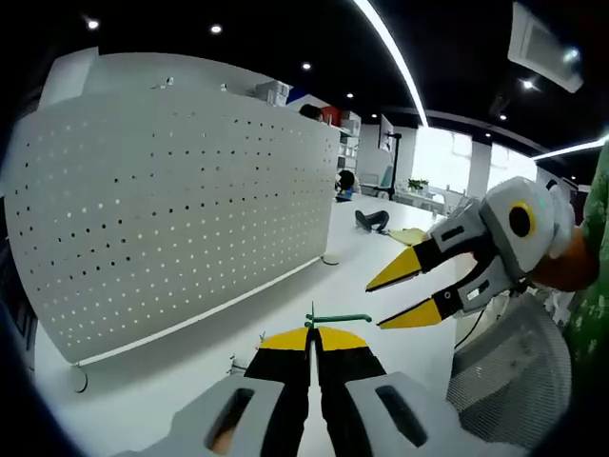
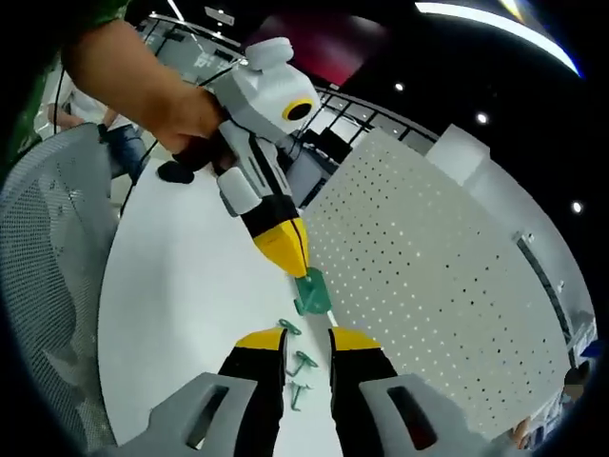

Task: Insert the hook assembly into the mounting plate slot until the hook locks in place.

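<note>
While the left hand-held gripper (image 2: 290, 255) clamps a green hook (image 2: 312, 291), the right hand-held gripper (image 1: 407, 293) is spread.

Pegboard stands on the table, hooks lie before it

In the left gripper view the pegboard (image 1: 176, 214) stands upright on the table (image 1: 381, 252), with the left gripper (image 1: 310, 345) in front, a hook (image 1: 335, 319) just past its tips and the right gripper (image 1: 409, 290) to the right. In the right gripper view, loose hooks (image 2: 300, 367) lie on the table between the right gripper's jaws, pegboard beyond on the right.
</note>
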Demonstrator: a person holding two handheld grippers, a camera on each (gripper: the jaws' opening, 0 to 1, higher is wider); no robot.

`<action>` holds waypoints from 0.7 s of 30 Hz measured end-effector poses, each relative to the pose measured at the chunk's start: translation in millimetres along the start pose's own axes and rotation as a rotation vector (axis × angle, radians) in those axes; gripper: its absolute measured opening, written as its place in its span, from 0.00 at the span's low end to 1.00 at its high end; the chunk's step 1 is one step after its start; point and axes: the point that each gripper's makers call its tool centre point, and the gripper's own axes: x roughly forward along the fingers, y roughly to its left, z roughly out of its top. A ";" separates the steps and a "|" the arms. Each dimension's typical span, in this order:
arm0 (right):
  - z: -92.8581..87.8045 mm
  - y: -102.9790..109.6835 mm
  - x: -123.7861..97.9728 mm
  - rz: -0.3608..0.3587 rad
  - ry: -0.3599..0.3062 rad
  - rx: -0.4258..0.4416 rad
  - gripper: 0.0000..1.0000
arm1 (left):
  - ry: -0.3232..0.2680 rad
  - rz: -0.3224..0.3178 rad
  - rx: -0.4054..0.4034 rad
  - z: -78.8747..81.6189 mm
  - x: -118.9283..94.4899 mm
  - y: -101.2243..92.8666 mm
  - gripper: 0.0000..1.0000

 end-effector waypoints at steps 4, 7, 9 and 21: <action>1.4 -1.4 0.2 -0.007 0.000 -0.056 0.15 | -0.006 -0.014 -0.027 3.3 1.7 -5.9 0.02; 3.4 -3.5 0.6 -0.017 -0.004 -0.099 0.12 | -0.001 -0.034 -0.050 4.3 4.8 -11.6 0.02; 3.8 -3.9 1.1 -0.017 -0.004 -0.113 0.12 | -0.002 -0.039 -0.063 5.3 6.3 -13.4 0.02; 4.5 -13.8 5.0 -0.039 -0.005 -0.172 0.08 | -0.004 -0.086 -0.121 9.2 11.0 -22.2 0.02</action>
